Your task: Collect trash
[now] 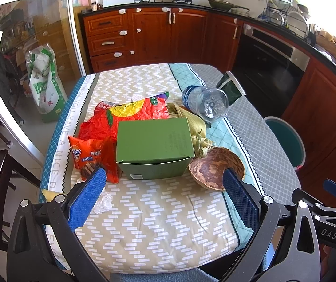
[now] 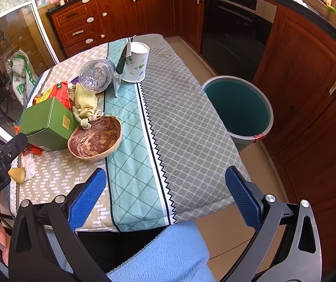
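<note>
- My left gripper hangs over the near end of the table with its blue, ribbed pads spread wide and nothing between them; my right gripper is likewise wide open and empty, over the near right part of the table.
- The trash sits in a heap on the left half of the table: a matte green cardboard box with sharp edges, a crinkled glossy red-and-yellow wrapper behind it, and a small orange snack packet touching the box's left side.
- Pale, fibrous corn husks curl between the box and a clear ribbed plastic bottle lying on its side.
- A round, mottled brown shell bowl rests just right of the box.
- A crumpled white tissue and a yellowish scrap lie near the table's left front edge.
- Farther back stand a white cylindrical cup with a leaf print and a dark foil pouch leaning beside it.
- The table wears a padded cloth in beige, teal and grey patterned bands; its right grey band is bare.
- A round grey bin with a teal inside stands on the floor just off the table's right edge, open-topped.
- Red-brown wooden cabinets and a black oven ring the room beyond.
</note>
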Motion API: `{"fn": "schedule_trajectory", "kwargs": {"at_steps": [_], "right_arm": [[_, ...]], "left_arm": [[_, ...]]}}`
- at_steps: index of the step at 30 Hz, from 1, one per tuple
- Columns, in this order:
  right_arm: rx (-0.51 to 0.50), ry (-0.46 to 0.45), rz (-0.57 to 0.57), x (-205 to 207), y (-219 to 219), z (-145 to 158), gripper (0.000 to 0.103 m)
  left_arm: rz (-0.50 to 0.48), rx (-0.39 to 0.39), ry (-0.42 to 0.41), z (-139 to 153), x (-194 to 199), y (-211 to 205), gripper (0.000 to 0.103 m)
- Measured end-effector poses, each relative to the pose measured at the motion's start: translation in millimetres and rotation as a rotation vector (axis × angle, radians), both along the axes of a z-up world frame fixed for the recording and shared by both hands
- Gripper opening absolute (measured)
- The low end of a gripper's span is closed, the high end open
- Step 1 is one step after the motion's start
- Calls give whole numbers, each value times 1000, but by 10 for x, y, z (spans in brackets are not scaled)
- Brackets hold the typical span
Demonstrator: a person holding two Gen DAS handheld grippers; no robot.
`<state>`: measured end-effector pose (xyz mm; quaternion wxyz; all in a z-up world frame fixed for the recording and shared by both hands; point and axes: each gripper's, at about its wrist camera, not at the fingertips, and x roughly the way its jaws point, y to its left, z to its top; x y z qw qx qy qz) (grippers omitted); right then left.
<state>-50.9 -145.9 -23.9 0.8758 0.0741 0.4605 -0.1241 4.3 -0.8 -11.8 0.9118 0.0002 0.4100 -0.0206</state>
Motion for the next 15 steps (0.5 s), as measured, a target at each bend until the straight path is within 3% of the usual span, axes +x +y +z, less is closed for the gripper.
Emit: {"fn": "schedule_trajectory", "kwargs": {"at_steps": [15], "right_arm": [[-6, 23, 1, 23, 27, -46, 97]], "left_arm": [[-2, -18, 16, -48, 20, 43, 99]]}}
